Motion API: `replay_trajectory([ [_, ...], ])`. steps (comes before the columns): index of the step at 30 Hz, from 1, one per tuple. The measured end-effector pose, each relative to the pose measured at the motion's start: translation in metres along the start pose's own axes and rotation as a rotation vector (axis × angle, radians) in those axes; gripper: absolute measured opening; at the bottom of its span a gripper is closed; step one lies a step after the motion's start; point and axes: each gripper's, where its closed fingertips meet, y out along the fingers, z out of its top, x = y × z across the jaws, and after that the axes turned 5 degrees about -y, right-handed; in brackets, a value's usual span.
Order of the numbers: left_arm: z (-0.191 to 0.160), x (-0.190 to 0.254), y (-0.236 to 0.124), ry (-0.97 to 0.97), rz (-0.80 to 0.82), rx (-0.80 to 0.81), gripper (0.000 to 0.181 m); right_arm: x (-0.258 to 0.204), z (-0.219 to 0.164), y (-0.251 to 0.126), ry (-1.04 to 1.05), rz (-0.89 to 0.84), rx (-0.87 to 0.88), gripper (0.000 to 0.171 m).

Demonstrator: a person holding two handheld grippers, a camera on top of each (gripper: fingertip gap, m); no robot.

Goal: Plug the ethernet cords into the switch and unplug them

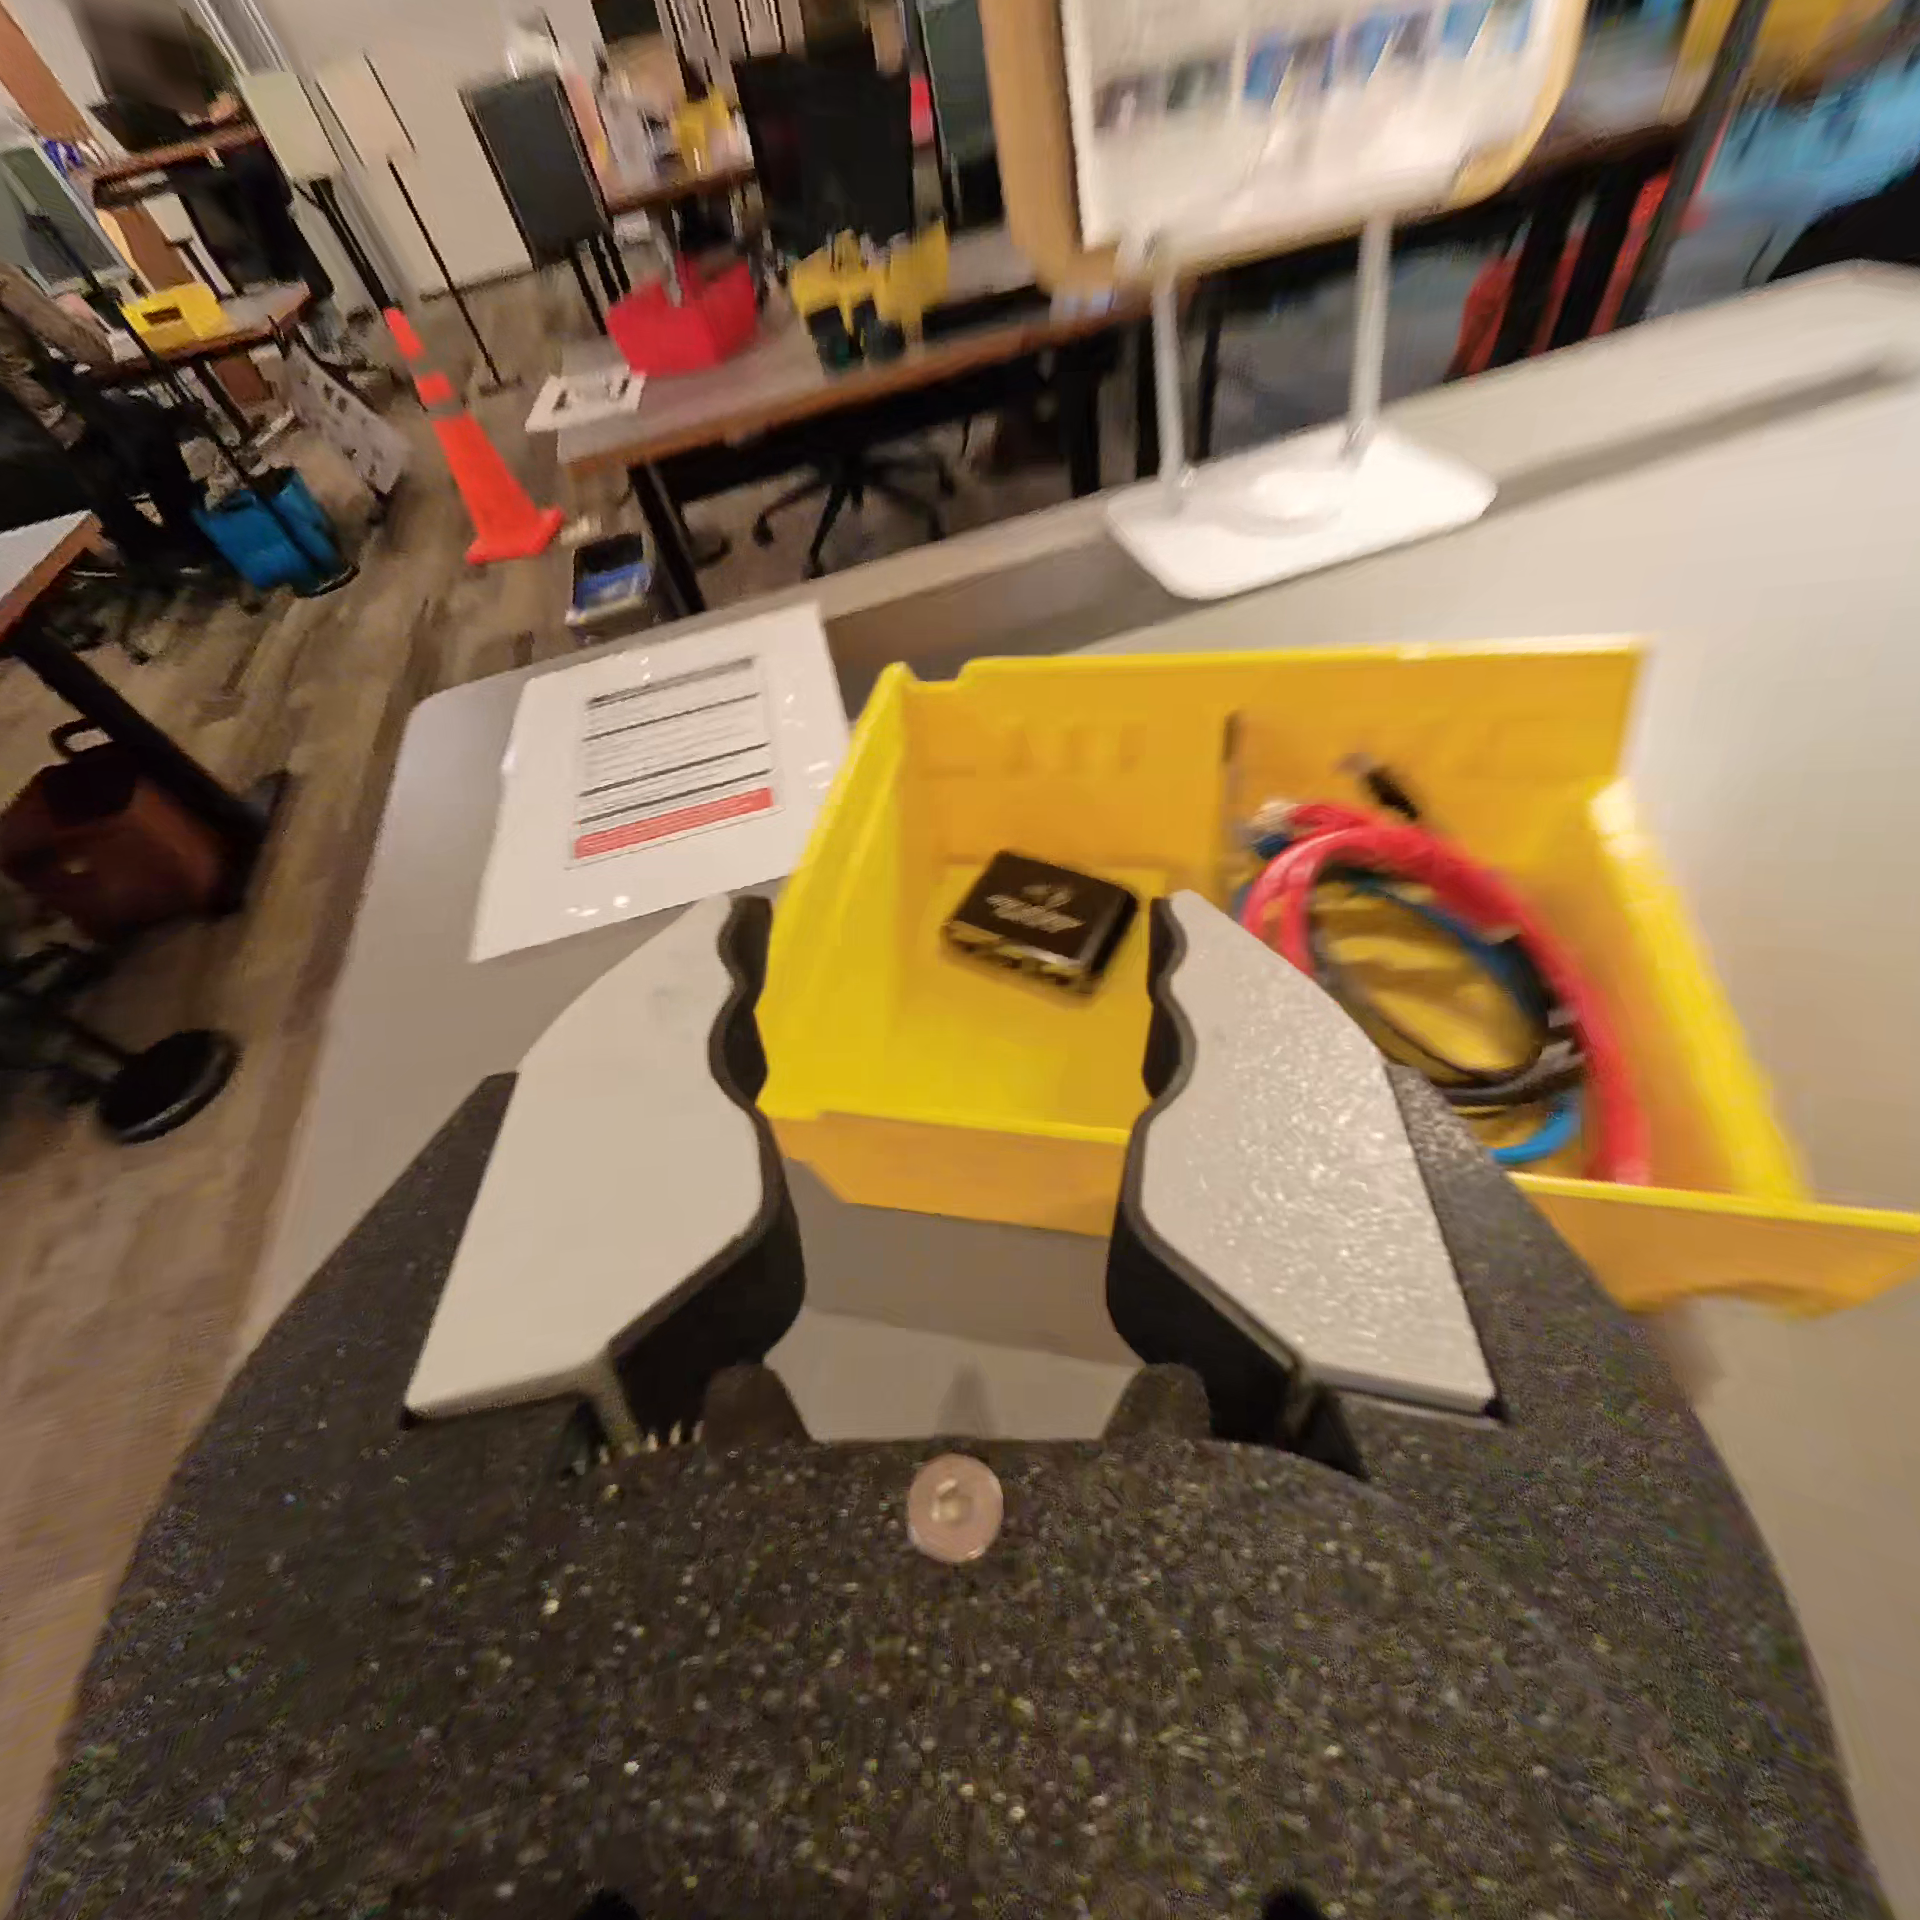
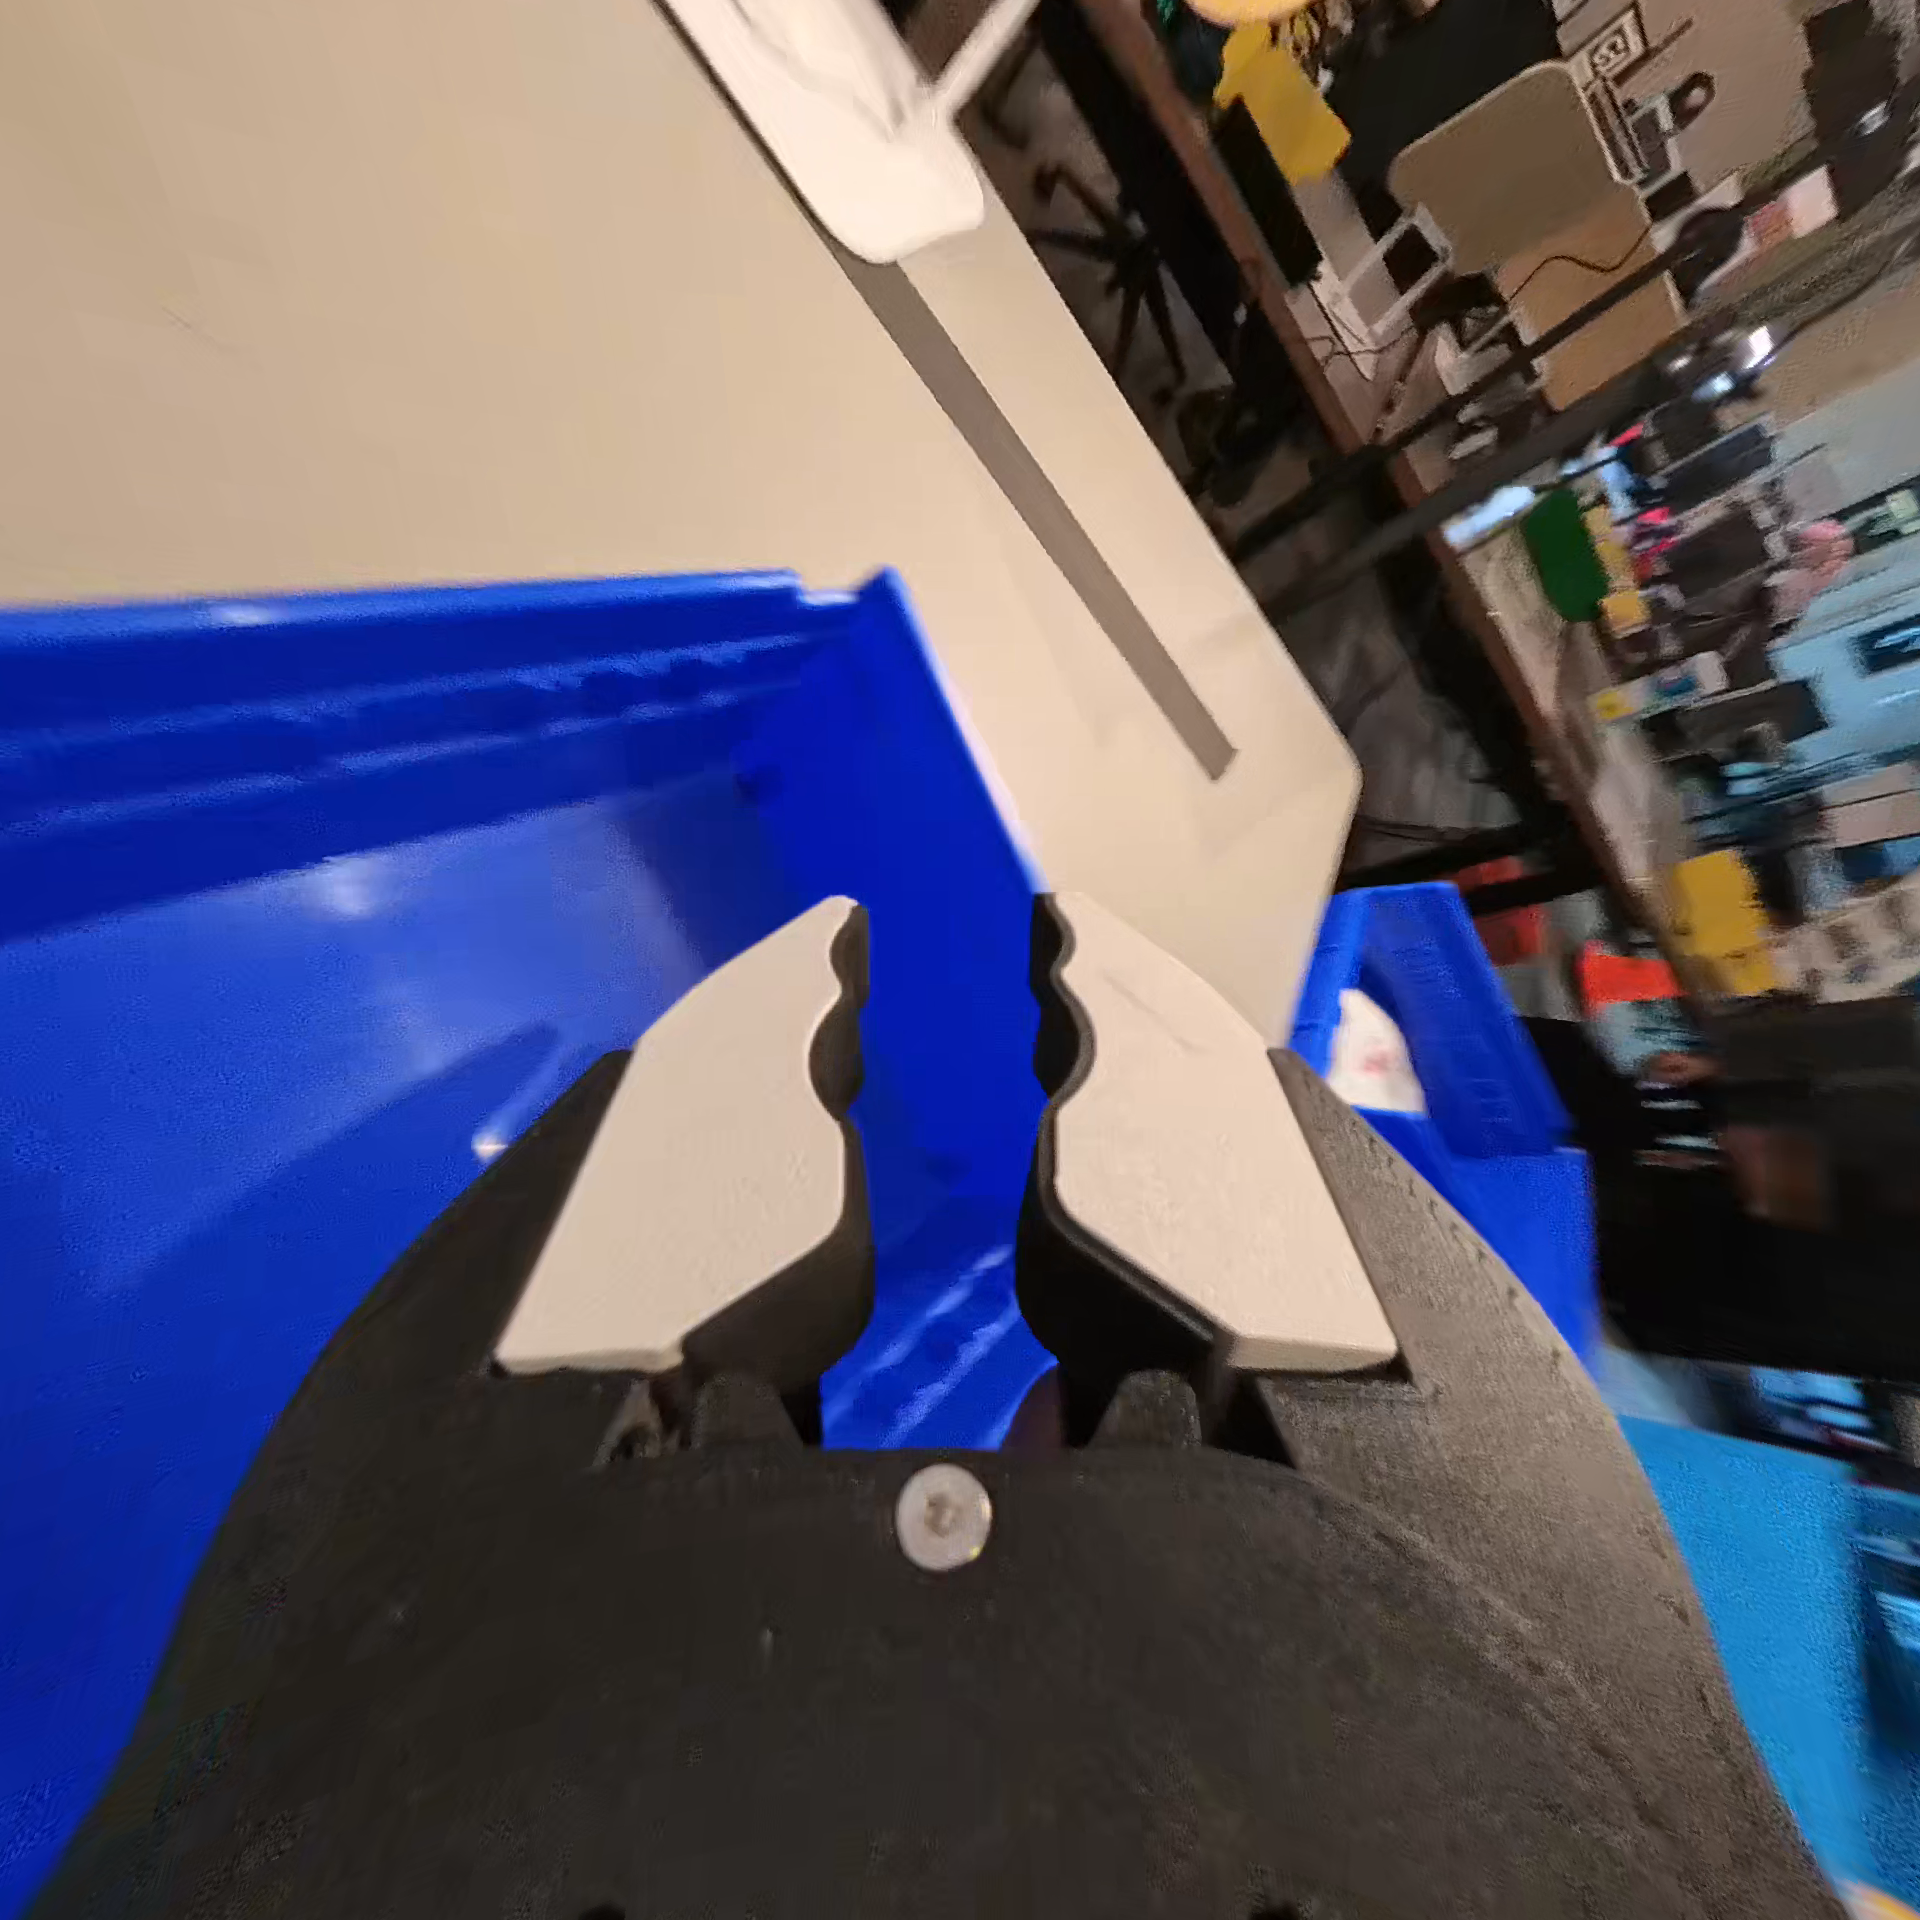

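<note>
Nothing looks plugged in yet: the small black box-shaped switch [image 1: 1039,923] and the coiled red, blue and black ethernet cords [image 1: 1455,966] lie apart in separate compartments of the yellow plastic bin [image 1: 831,997], while the left gripper [image 1: 951,935] and right gripper [image 2: 948,935] hover with fingers spread, holding nothing.

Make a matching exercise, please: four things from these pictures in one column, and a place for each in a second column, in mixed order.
Things:
1. switch
2. ethernet cords
3. printed sheet
4. right gripper

Places:
A. flat on the table, beside the yellow bin
B. over the blue bin
C. left compartment of the yellow bin
D. right compartment of the yellow bin, coiled

Pairs: 1-C, 2-D, 3-A, 4-B
</note>
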Motion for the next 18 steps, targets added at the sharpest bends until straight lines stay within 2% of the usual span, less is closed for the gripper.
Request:
replay_trajectory([
  [4,-0.016,0.067,-0.028,-0.196,-0.043,0.192,0.088,-0.065,0.020,-0.059,0.244,0.108,0.239,0.042],
  [5,-0.025,0.084,-0.030,-0.222,-0.043,0.207,0.092,-0.077,0.026,-0.071,0.244,0.101,0.262,0.044],
  [6,-0.032,0.099,-0.029,-0.230,-0.032,0.215,0.099,-0.081,0.032,-0.083,0.266,0.008,0.286,0.059],
  [8,-0.046,0.124,-0.022,-0.199,0.004,0.204,0.110,-0.111,0.058,-0.107,0.264,0.028,0.385,0.055],
  [10,-0.052,0.138,-0.009,-0.129,0.053,0.168,0.116,-0.130,0.076,-0.117,0.201,-0.004,0.395,0.056],
  [13,-0.059,0.143,0.008,-0.060,0.129,0.123,0.117,-0.161,0.096,-0.109,0.193,0.052,0.380,0.054],
  [18,-0.074,0.146,0.031,-0.067,0.150,0.093,0.118,-0.191,0.081,-0.053,0.144,0.055,0.177,0.061],
])
